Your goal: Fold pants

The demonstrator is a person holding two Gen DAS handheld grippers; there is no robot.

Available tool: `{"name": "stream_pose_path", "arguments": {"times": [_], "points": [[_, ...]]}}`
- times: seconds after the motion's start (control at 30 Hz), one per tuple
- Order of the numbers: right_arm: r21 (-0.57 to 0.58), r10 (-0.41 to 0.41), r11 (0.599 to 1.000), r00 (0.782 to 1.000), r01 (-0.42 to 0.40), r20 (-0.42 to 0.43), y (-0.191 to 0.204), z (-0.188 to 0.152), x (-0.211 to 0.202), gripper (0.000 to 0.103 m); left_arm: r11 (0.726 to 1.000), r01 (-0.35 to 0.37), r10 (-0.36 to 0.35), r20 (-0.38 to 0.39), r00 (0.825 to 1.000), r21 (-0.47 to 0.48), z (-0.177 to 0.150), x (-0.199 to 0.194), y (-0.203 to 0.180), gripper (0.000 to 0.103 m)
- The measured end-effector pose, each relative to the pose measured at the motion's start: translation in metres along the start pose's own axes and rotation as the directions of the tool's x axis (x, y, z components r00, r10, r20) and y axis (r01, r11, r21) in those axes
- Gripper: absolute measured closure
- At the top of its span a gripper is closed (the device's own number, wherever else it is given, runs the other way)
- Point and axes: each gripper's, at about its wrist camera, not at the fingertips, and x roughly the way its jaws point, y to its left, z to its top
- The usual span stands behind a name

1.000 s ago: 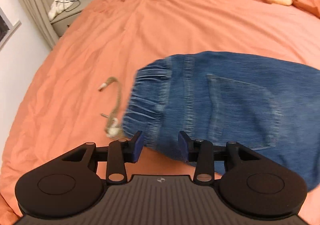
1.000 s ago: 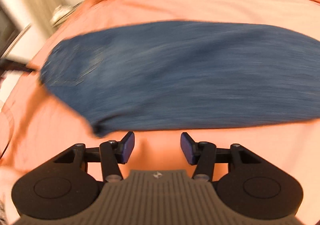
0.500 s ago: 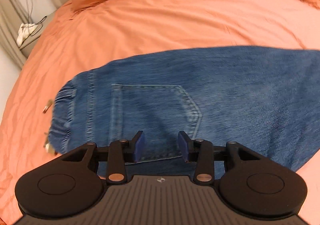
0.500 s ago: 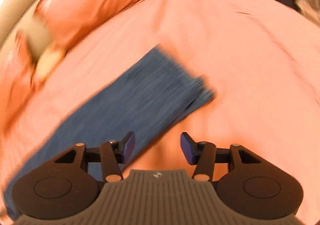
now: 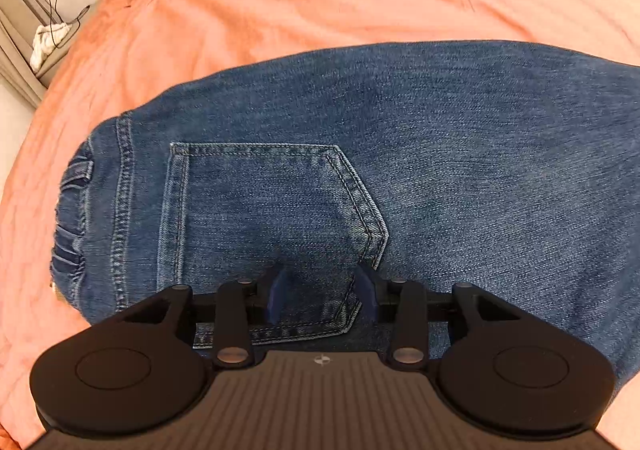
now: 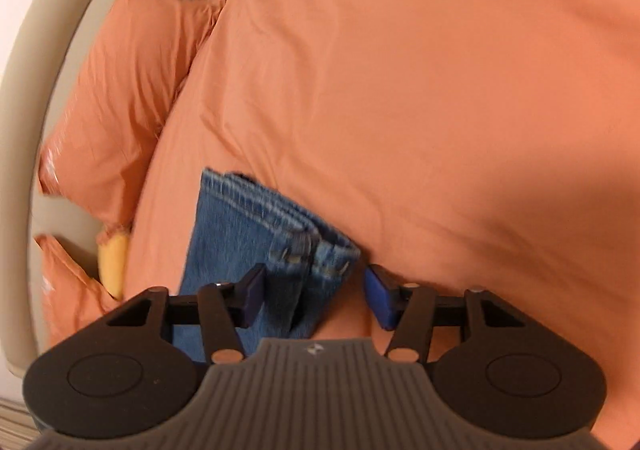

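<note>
Both grippers have shifted along the pants [image 5: 420,153] since the earlier frames; left gripper [image 5: 322,292] now hovers over the back pocket [image 5: 264,226], jaws parted about halfway, nothing visibly gripped; right gripper [image 6: 316,292] has reached the leg hems [image 6: 296,238], jaws just closing yet apart, hem corner between them, unpinched; pants lie flat on the orange duvet [image 6: 420,89] ahead.

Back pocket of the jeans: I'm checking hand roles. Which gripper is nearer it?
Left. The left gripper hovers over the back pocket; the right gripper is at the leg hems.
</note>
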Motion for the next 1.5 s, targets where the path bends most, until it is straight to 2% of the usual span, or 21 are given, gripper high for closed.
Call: {"name": "stream_pose_path", "arguments": {"times": [0.1, 0.2, 0.3, 0.4, 0.6, 0.7, 0.87, 0.9, 0.97, 1.03, 1.1, 1.2, 1.27, 1.4, 1.5], "points": [[-0.052, -0.025, 0.998, 1.000, 0.025, -0.002, 0.005, 0.001, 0.002, 0.086, 1.000, 0.012, -0.012, -0.012, 1.000, -0.023, 0.002, 0.004, 0.003, 0.056], [-0.217, -0.033, 0.976, 0.999, 0.036, 0.018, 0.037, 0.007, -0.015, 0.090, 0.999, 0.024, -0.025, -0.020, 0.999, -0.024, 0.001, 0.006, 0.009, 0.057], [-0.435, -0.047, 0.897, 0.996, 0.073, 0.070, 0.090, 0.007, -0.040, 0.093, 0.999, 0.030, -0.031, -0.024, 0.999, -0.027, 0.003, 0.008, 0.011, 0.057], [-0.529, -0.115, 0.837, 0.990, 0.142, 0.084, 0.113, 0.009, -0.045, 0.093, 0.998, 0.031, -0.032, -0.018, 0.999, -0.047, 0.004, 0.012, 0.013, 0.058], [-0.472, -0.279, 0.839, 0.959, 0.269, 0.051, 0.072, 0.010, 0.003, 0.093, 0.998, 0.009, -0.011, -0.019, 1.000, -0.066, 0.012, 0.017, 0.019, 0.059], [-0.446, -0.299, 0.848, 0.953, 0.288, 0.046, 0.058, 0.008, 0.016, 0.093, 0.998, -0.009, 0.008, -0.020, 1.000, -0.062, 0.020, 0.021, 0.018, 0.061], [-0.492, -0.324, 0.816, 0.945, 0.304, 0.046, 0.067, 0.007, 0.013, 0.090, 0.998, -0.030, 0.030, -0.018, 0.999, -0.049, 0.034, 0.019, 0.015, 0.064], [-0.492, -0.322, 0.817, 0.946, 0.301, 0.044, 0.069, 0.009, 0.010, 0.089, 0.999, -0.047, 0.047, 0.005, 0.999, -0.028, 0.036, 0.013, 0.012, 0.068], [-0.496, -0.307, 0.820, 0.951, 0.284, 0.038, 0.071, 0.009, 0.004, 0.089, 0.997, -0.066, 0.062, 0.110, 0.992, 0.031, 0.036, -0.008, 0.001, 0.069], [-0.507, -0.299, 0.817, 0.954, 0.276, 0.037, 0.075, 0.010, -0.001, 0.089, 0.994, 0.036, -0.053, 0.165, 0.985, 0.105, 0.037, -0.031, -0.013, 0.069], [-0.525, -0.299, 0.805, 0.953, 0.275, 0.042, 0.078, 0.008, -0.006, 0.089, 0.965, 0.132, -0.169, 0.150, 0.974, 0.227, 0.038, -0.046, -0.037, 0.069], [-0.538, -0.304, 0.795, 0.952, 0.281, 0.049, 0.082, 0.005, -0.008, 0.089, 0.915, 0.161, -0.221, 0.127, 0.967, 0.369, 0.037, -0.054, -0.080, 0.069], [-0.541, -0.308, 0.790, 0.950, 0.286, 0.052, 0.083, 0.005, -0.007, 0.089, 0.900, 0.140, -0.209, 0.128, 0.969, 0.414, 0.042, -0.046, -0.101, 0.069], [-0.563, -0.323, 0.771, 0.945, 0.299, 0.059, 0.083, 0.002, -0.003, 0.088, 0.924, 0.121, -0.168, 0.100, 0.981, 0.362, 0.064, -0.008, -0.120, 0.070], [-0.571, -0.329, 0.764, 0.943, 0.300, 0.054, 0.079, 0.003, 0.002, 0.088, 0.962, 0.120, -0.150, 0.106, 0.983, 0.247, 0.091, 0.015, -0.120, 0.070]]}}
